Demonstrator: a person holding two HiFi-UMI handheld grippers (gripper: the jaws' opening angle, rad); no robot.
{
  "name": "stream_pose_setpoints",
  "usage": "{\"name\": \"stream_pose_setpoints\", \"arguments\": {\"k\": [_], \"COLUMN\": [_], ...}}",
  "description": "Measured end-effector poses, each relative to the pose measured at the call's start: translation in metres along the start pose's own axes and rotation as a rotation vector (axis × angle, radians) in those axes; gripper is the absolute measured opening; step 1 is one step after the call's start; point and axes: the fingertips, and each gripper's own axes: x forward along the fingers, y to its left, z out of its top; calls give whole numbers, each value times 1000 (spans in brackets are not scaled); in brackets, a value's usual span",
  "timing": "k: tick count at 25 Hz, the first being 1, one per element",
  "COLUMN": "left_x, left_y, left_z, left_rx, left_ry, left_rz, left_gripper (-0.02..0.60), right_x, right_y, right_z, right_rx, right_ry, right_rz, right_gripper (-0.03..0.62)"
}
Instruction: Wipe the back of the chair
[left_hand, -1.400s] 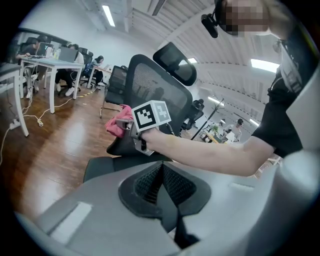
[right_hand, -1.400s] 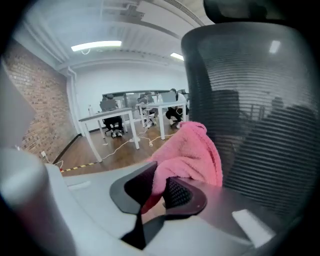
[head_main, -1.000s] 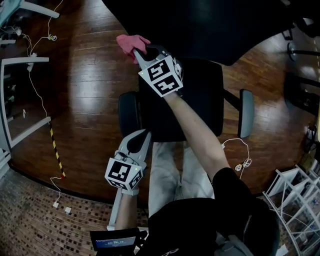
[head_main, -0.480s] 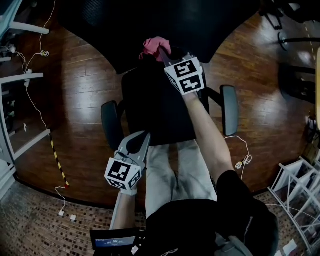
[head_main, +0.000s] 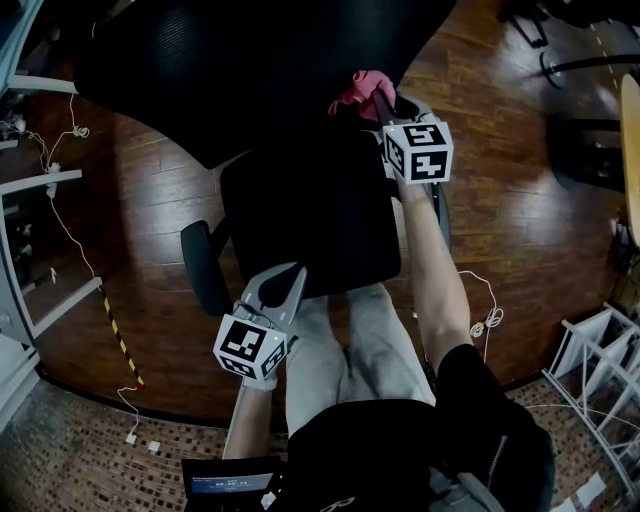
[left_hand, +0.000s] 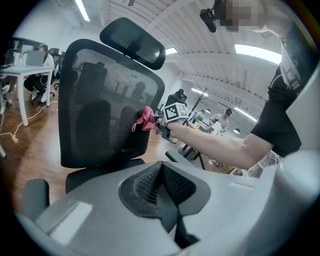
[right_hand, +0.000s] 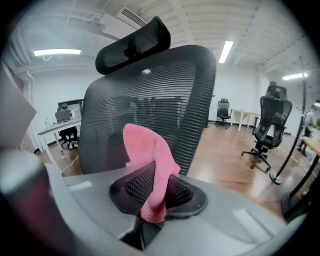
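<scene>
Counting one chair (head_main: 300, 215), one cloth (head_main: 356, 92), two grippers: our right gripper (head_main: 376, 100) pinches the cloth, now further right on the backrest (head_main: 250, 70); left gripper (head_main: 286, 282) has jaws pressed together.

Hand-held grippers: two, the left hand-held gripper (head_main: 286, 274) near, the right hand-held gripper (head_main: 376, 98) far
Cloths: one pink cloth (right_hand: 150, 155)
Chairs close by: one black mesh chair (head_main: 300, 205)
Headrests on it: one headrest (right_hand: 132, 46)
Armrests on it: two, a left armrest (head_main: 203, 265) and a right armrest (left_hand: 178, 156)
Chairs far right: two, a far office chair (right_hand: 223, 111) and a nearer office chair (right_hand: 266, 122)
Desks: one white desk (left_hand: 20, 72), far left
</scene>
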Motion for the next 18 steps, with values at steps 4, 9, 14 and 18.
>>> {"name": "stream_pose_setpoints", "arguments": {"k": [4, 9, 14, 18], "left_x": [9, 11, -5, -20], "left_y": [-10, -15, -3, 6], "left_z": [5, 13, 10, 11], "left_rx": [14, 20, -1, -9], "left_ry": [2, -9, -28, -47], "left_rz": [-14, -15, 1, 5], "left_gripper": [-6, -8, -6, -7], "right_x": [-17, -40, -38, -15], "right_y": [-34, -90, -69, -12], "right_z": [-6, -5, 27, 51], "right_rx": [60, 163, 113, 20], "right_ry": [1, -36, -76, -70], "right_rz": [-69, -245, -232, -153], "right_gripper": [43, 43, 41, 41]}}
